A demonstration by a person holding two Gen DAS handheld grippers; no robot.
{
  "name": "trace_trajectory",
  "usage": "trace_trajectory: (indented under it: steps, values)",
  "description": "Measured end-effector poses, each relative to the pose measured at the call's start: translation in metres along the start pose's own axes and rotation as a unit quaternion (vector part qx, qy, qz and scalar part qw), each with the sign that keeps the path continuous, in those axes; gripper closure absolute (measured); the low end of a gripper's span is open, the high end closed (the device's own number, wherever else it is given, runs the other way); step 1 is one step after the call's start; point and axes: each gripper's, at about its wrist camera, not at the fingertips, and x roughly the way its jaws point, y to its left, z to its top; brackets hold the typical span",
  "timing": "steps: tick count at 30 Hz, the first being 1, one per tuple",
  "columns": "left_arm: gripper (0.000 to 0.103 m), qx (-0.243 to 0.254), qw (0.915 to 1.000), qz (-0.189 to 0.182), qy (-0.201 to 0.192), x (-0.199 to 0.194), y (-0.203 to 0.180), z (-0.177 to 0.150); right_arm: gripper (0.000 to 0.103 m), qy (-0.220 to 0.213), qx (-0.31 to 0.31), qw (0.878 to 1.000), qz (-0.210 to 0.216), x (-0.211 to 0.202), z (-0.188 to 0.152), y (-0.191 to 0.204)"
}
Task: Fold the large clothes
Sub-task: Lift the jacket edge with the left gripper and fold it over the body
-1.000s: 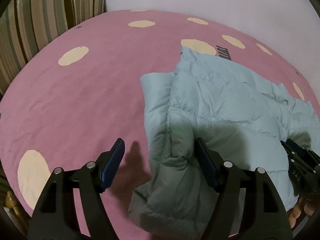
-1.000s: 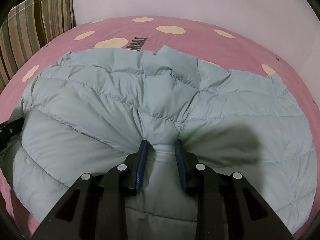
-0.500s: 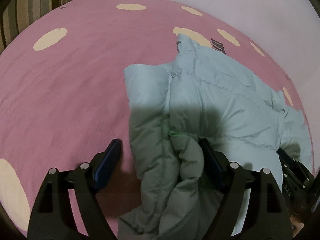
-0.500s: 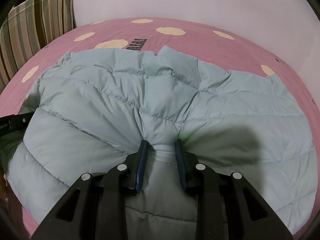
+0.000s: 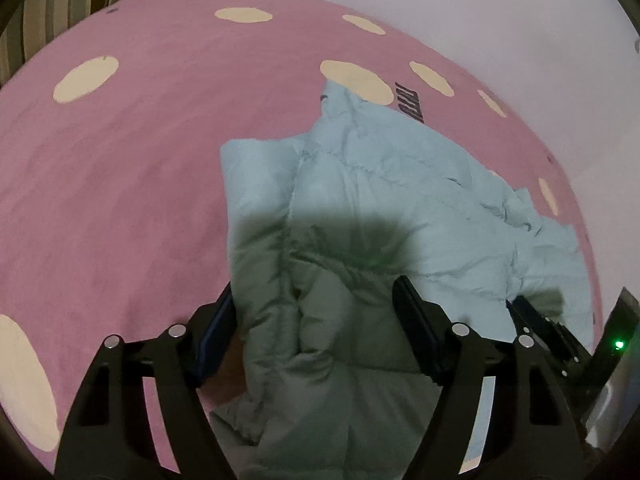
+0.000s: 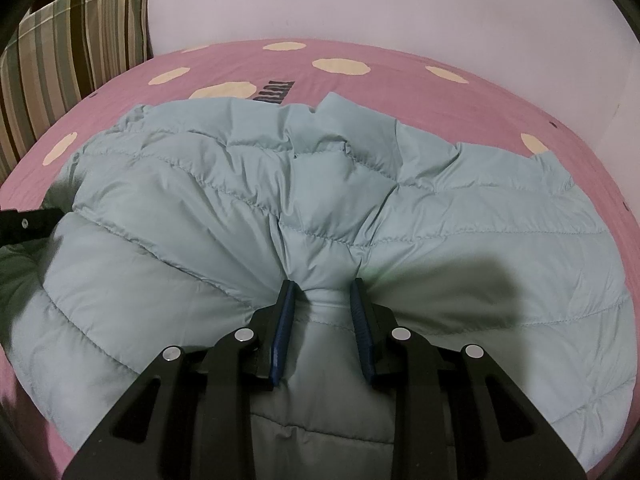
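A big, puffy, light blue jacket (image 6: 320, 208) lies spread out on a pink bed (image 6: 400, 80) with cream spots. The jacket is soft and full of stitched lines. It fills most of the space in front of the right tool (image 6: 323, 300).

The right tool is pinching a bunch of the jacket. Its two blue pads (image 6: 282, 340) squeeze a thick fold between them, and the cloth gathers in wrinkles that fan out ahead of the tool. The rest of the jacket bulges to both sides of it and runs back under it.

The left tool (image 5: 314, 320) is wide open. A rumpled edge of the jacket (image 5: 360, 208) sits between its two fingers (image 5: 416, 332). The cloth touches the inside of the left finger and lies just beside the right one, but the fingers are not squeezing it. This part of the jacket is folded over itself in thick rolls. A dark shadow falls on it close to the tool.

Far off to the right of the left tool, the black tip of the right tool (image 5: 540, 328) pokes in over the jacket, next to a small green light (image 5: 619, 345).

Ahead of the jacket there are dark letters (image 6: 276, 92) printed on the bed. A striped pillow (image 6: 68, 56) stands at the far left of the right tool, against a pale wall (image 6: 400, 0).
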Motion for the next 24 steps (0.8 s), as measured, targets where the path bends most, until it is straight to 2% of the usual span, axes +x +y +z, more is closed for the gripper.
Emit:
trace_trajectory:
  steps: [3,5,8,10,12,15,18,24]
  values:
    - [0.024,-0.007,0.9995,0.03,0.009,0.011,0.004,0.002,0.074,-0.001,0.001,1.0,0.001,0.0,-0.001,0.0]
    - [0.021,-0.028,0.9992,0.024,0.013,0.016,0.014,0.003,0.074,-0.001,0.002,1.0,0.003,0.0,-0.001,-0.001]
    - [0.022,-0.026,0.9994,0.016,0.015,0.019,0.018,0.002,0.074,-0.002,0.002,1.0,0.002,0.0,-0.002,-0.001]
    - [0.034,-0.009,0.9998,0.01,0.015,0.02,0.012,0.0,0.074,-0.003,0.002,1.0,0.002,0.001,-0.001,-0.001]
    - [0.056,0.004,0.9998,-0.006,0.019,0.021,0.006,0.0,0.074,-0.002,0.003,1.0,0.002,0.0,-0.002,-0.001]
    - [0.078,-0.002,0.999,-0.036,0.025,0.021,0.003,0.001,0.074,-0.002,0.004,1.0,0.002,0.0,-0.002,0.0]
    - [0.088,-0.011,0.9989,-0.044,0.008,0.006,-0.001,-0.001,0.074,-0.002,0.003,1.0,0.001,0.0,-0.002,0.0]
    - [0.09,0.019,0.9986,-0.028,-0.041,-0.036,-0.029,-0.005,0.074,-0.002,0.004,1.0,0.002,0.0,-0.001,0.0]
